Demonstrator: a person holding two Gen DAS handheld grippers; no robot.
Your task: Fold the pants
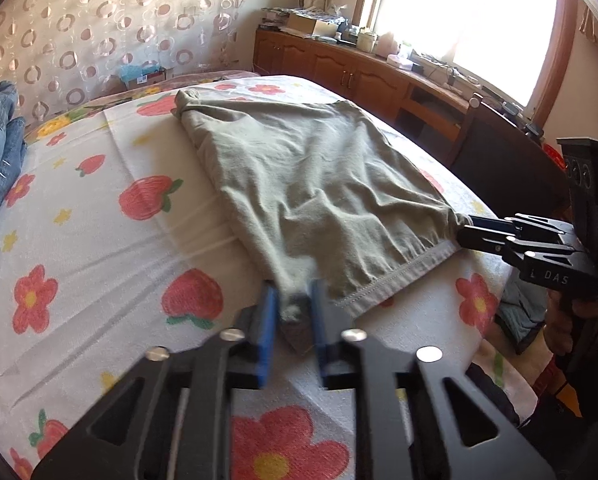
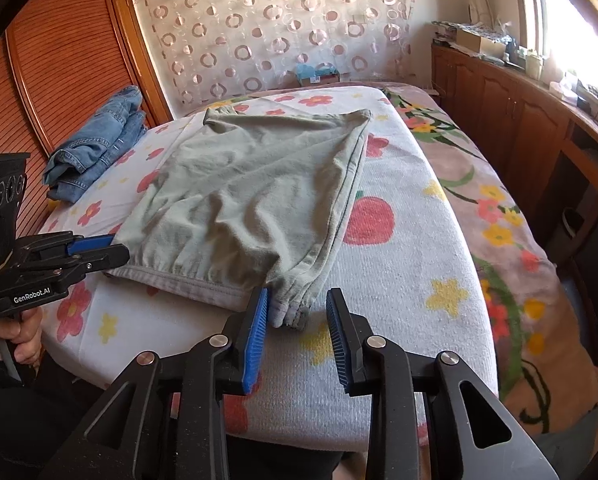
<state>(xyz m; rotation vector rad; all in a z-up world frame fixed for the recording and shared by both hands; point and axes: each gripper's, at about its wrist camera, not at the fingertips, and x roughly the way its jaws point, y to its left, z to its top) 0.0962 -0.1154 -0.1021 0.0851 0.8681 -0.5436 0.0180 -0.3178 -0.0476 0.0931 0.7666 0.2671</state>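
Two grippers work the near hem of the olive pants [image 2: 243,184], which lie flat on the bed [image 2: 399,280]. Left gripper [image 1: 293,312] is pinched shut on one hem corner; right gripper [image 2: 297,320] stands part open, the other corner between its pads, unpressed. Next, probably: close right, lift both, fold away. Beyond the pants, bare bedding to the far edge; folded jeans [image 2: 99,140] lie left of them.

Left gripper [image 2: 117,250] body bore white lettering "GenRobot.AI". Right gripper [image 1: 465,228] body showed partial lettering, "L DAS".
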